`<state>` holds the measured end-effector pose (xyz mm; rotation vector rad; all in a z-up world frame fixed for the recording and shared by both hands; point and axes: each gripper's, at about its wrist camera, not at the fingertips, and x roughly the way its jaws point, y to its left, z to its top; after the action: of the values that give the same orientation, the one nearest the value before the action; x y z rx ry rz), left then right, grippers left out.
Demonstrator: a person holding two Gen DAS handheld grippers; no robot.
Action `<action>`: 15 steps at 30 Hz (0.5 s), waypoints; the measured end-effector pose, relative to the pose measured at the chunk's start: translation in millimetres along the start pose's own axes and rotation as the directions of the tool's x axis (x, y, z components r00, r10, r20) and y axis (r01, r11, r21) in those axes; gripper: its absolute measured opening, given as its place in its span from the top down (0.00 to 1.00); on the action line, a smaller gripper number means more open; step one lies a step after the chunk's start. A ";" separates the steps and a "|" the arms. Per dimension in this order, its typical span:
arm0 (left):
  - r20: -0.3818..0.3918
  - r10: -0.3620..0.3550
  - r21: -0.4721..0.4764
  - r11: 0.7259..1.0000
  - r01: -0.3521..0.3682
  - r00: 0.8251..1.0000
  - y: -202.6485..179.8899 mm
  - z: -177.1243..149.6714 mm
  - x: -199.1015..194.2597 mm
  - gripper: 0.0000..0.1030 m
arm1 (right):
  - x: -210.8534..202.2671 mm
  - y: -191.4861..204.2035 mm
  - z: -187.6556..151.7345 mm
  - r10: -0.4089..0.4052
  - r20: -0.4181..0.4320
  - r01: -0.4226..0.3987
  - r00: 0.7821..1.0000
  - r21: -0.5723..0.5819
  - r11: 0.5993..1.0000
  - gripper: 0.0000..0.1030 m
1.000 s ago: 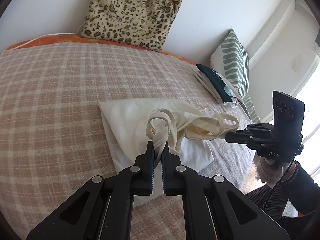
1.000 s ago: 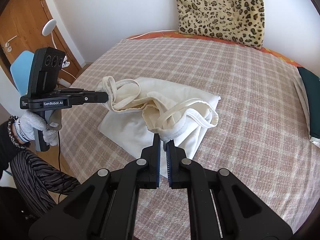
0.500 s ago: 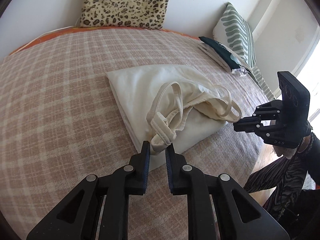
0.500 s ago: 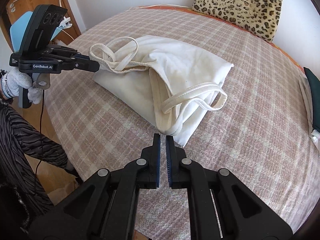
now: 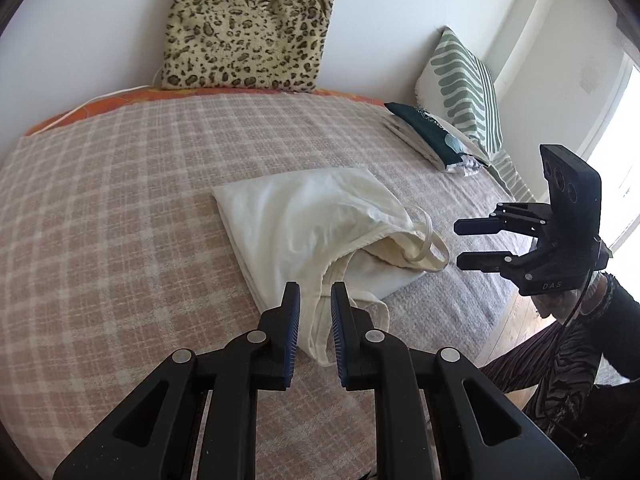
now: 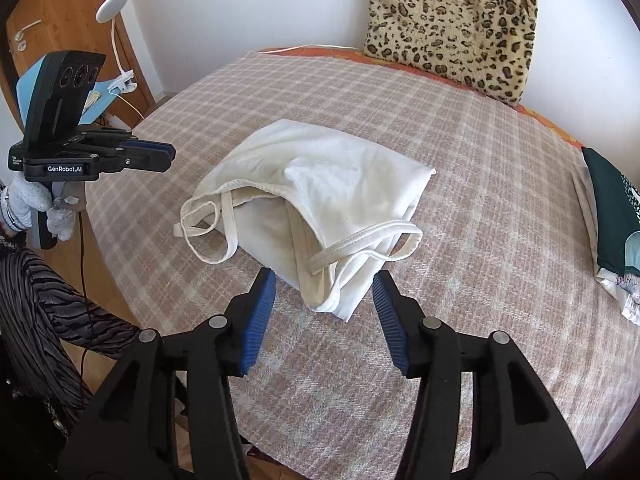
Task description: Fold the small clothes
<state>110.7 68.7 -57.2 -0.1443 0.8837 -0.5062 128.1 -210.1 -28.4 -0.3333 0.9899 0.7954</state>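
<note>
White walls point(image 5: 80, 32), wooden door point(image 6: 60, 12), perhaps a bright window point(image 5: 624, 184).

A bed covered by a pink-and-cream checked blanket point(image 6: 500, 184), with an orange sheet edge point(image 5: 100, 106) showing along its far side below a white wall point(image 5: 80, 32). A leopard-print cushion point(image 6: 452, 20) leans upright against the wall, a green-and-white striped pillow point(image 5: 464, 92) stands in the corner, and just before it lies a dark green folded garment point(image 5: 424, 132) on pale folded cloth. Off the bed's left side, in the right wrist view, a wooden door point(image 6: 52, 16) and a white clip-on lamp point(image 6: 114, 8) above a light blue object point(image 6: 98, 96).
</note>
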 end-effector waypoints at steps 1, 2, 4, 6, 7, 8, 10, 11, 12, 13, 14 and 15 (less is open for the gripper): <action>-0.010 -0.003 0.013 1.000 0.004 1.000 -4.3 1.2 6.5 0.87 | 5.8 3.5 1.3 -0.020 -0.016 0.020 1.000 -0.015 1.000 0.48; -0.022 0.002 0.025 1.000 -0.001 1.000 -7.9 1.3 13.4 0.87 | 11.7 7.5 1.4 -0.046 -0.031 0.045 0.998 -0.032 0.998 0.48; -0.047 0.006 0.040 0.999 -0.004 0.999 -12.4 0.6 27.2 0.87 | 20.6 15.4 -1.0 -0.071 -0.044 0.068 0.997 -0.062 0.996 0.61; -0.076 0.037 0.067 0.997 -0.032 0.996 -15.1 -2.5 39.0 0.87 | 28.8 21.9 -2.7 -0.110 -0.073 0.103 0.991 -0.089 0.991 0.92; -0.091 0.054 0.079 0.996 -0.047 0.994 -15.0 -3.3 45.3 0.87 | 28.6 24.4 -3.6 -0.143 -0.063 0.137 0.988 -0.101 0.985 0.92; -0.108 0.064 0.083 0.995 -0.055 0.992 -14.0 -4.9 50.2 0.87 | 25.0 26.9 -5.0 -0.177 -0.044 0.171 0.983 -0.118 0.978 0.93; -0.137 0.064 0.083 0.995 -0.053 0.989 -11.3 -10.2 55.0 0.87 | 13.5 33.6 -7.9 -0.270 0.011 0.267 0.963 -0.178 0.947 0.94; -0.146 0.063 0.086 0.995 -0.051 0.987 -9.9 -13.2 55.7 0.87 | 8.4 35.7 -9.7 -0.279 0.025 0.279 0.960 -0.201 0.939 0.94; -0.155 0.062 0.090 0.995 -0.048 0.986 -9.3 -17.0 56.3 0.87 | 5.2 35.1 -11.6 -0.246 0.019 0.244 0.969 -0.205 0.948 0.94; -0.163 0.064 0.096 0.994 -0.049 0.985 -9.2 -19.7 56.9 0.87 | 5.1 34.6 -13.6 -0.222 0.009 0.220 0.975 -0.202 0.954 0.94; -0.156 0.060 0.100 0.994 -0.045 0.986 -8.6 -21.9 55.1 0.87 | 8.1 35.5 -16.4 -0.225 -0.001 0.220 0.974 -0.211 0.952 0.94; -0.155 0.058 0.101 0.994 -0.043 0.986 -8.3 -23.2 53.6 0.87 | 13.5 37.9 -19.6 -0.244 -0.012 0.234 0.970 -0.236 0.943 0.94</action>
<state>118.0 37.8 -106.9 0.0079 1.0130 -0.5172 92.5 -189.9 -46.5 -0.6628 0.8755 0.6850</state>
